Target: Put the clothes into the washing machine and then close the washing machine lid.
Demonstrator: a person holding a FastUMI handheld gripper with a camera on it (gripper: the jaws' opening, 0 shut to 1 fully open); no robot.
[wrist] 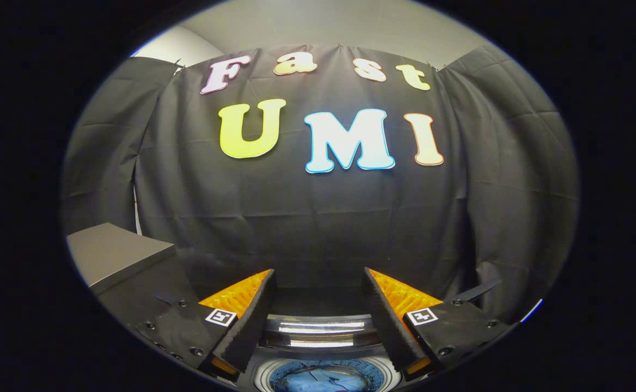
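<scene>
Blue clothes (326,379), seemingly inside the washing machine (318,332), below the spread, empty gripper (318,283).

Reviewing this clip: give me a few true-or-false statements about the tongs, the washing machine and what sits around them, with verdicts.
1. The tongs are open with nothing between them. True.
2. The washing machine lid is shut over the drum. False: the drum opening shows below the tongs, with bluish cloth inside.
3. A grey box-like surface stands beside the tongs. True.
4. The tongs grip a garment. False: the fingers stand apart and touch no cloth.
5. A person's hand reaches into the drum. False: only cloth shows there.
</scene>
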